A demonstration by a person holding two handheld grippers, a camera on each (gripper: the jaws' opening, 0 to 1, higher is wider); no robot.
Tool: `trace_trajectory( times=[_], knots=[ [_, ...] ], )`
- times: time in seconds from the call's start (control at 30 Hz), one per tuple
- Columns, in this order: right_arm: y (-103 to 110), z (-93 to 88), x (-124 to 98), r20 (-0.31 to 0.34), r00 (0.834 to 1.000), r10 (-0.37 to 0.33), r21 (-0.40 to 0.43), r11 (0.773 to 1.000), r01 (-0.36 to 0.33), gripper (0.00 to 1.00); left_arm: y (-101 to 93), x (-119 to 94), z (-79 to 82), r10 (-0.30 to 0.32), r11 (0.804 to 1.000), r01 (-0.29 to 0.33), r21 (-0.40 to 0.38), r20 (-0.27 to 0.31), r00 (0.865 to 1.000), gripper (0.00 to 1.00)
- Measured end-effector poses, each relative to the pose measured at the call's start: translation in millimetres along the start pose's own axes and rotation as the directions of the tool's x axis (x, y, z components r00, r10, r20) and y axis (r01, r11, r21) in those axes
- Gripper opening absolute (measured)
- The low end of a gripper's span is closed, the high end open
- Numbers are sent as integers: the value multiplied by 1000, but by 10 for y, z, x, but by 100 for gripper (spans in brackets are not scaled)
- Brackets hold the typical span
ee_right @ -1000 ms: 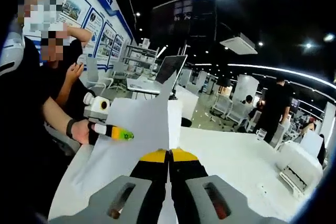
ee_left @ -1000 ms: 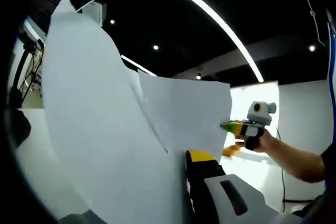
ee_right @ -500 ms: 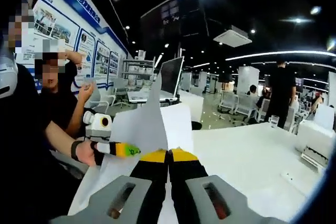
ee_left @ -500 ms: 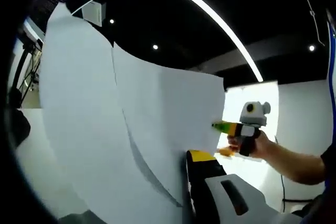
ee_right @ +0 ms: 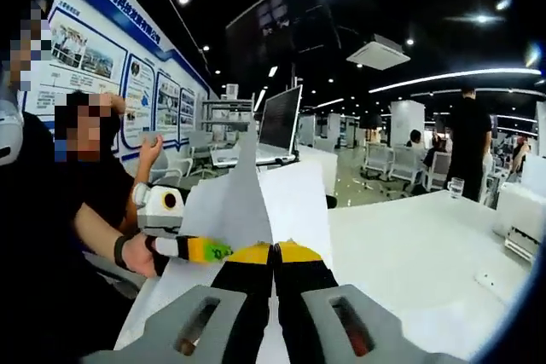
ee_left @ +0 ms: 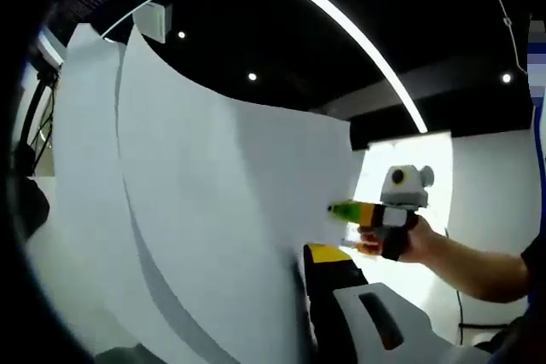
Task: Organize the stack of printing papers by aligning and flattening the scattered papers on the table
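White printing paper sheets (ee_left: pixel 213 210) were held upright above the white table (ee_right: pixel 409 253), pinched in the clenched right gripper (ee_right: pixel 274 253) and left gripper (ee_right: pixel 213 251), hiding one left jaw.

Two grippers — the left (ee_right: pixel 223 251) and the right (ee_left: pixel 334 210) — at least two overlapping paper sheets (ee_left: pixel 213 228), one white counter (ee_right: pixel 409 253), one laptop (ee_right: pixel 277 121) and one glass (ee_right: pixel 458 187) — several people stand behind.

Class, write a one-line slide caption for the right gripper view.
Right gripper shut on upright printing papers above a white table, left gripper gripping their near edge.
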State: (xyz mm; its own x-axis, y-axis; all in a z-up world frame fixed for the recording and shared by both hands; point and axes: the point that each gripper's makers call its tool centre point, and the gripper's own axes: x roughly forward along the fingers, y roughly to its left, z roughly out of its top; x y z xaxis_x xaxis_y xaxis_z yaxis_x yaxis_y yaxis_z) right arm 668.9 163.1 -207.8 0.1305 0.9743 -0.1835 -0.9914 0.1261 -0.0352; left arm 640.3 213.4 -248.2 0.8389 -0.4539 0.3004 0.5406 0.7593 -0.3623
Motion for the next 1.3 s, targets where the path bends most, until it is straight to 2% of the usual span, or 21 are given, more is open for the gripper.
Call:
trace_trajectory(
  times=[0.93,1.3],
  knots=[
    [36,40,176,14,1000,6,-9,1000,-5,0,0,-3,14,-3,1000,3,-8,8,1000,16],
    [-22,85,183,27,999,-17,-18,1000,18,0,-1,-1,9,-4,1000,4,-2,5,1000,16]
  ],
)
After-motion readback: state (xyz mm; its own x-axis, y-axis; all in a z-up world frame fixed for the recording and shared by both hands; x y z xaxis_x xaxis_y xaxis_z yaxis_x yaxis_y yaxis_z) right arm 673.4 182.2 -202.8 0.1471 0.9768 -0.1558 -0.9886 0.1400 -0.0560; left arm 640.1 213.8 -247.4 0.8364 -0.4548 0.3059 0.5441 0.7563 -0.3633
